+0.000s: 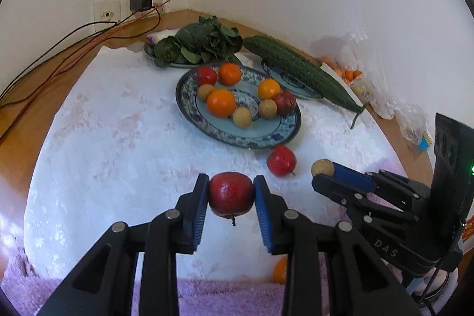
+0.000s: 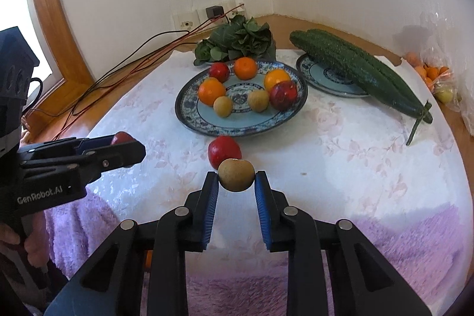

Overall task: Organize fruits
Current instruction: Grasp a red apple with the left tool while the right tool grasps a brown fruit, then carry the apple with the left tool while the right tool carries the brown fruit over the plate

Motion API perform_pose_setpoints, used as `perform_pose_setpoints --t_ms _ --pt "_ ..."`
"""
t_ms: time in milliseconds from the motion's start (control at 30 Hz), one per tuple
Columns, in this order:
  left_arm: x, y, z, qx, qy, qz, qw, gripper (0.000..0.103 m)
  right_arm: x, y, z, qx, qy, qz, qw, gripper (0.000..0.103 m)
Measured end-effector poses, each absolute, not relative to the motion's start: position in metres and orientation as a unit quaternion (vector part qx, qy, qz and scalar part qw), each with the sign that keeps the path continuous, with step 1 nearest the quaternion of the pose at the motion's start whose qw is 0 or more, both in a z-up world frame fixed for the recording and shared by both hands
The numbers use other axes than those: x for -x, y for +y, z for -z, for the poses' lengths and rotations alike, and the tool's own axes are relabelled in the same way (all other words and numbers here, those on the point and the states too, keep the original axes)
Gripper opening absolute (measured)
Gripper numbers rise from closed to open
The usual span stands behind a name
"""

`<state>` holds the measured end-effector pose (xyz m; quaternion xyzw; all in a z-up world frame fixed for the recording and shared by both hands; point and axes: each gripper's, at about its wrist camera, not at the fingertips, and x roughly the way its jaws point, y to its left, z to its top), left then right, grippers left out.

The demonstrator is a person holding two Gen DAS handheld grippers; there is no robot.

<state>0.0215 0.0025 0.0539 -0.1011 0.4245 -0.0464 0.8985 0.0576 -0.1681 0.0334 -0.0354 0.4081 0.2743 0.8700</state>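
Left tongs tight on red apple, right tongs seemingly clamping brown fruit.

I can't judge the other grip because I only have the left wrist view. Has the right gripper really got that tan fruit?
Observer: Yes. The right gripper is shut on the tan fruit, with both pads on its sides.
Operator: Is that one cucumber on the small plate?
Observer: It looks like two cucumbers, side by side.
Operator: Who's holding my gripper?
Observer: A hand grips the handle of the left gripper, at lower left.
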Motion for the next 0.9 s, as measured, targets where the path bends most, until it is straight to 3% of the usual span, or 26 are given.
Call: perform_pose_setpoints --t_ms 900 --pt "-0.089 0.008 -0.05 0.099 0.415 0.025 0.904 0.032 -0.107 -0.162 -0.047 0.038 0.4 -0.267 0.876 0.027"
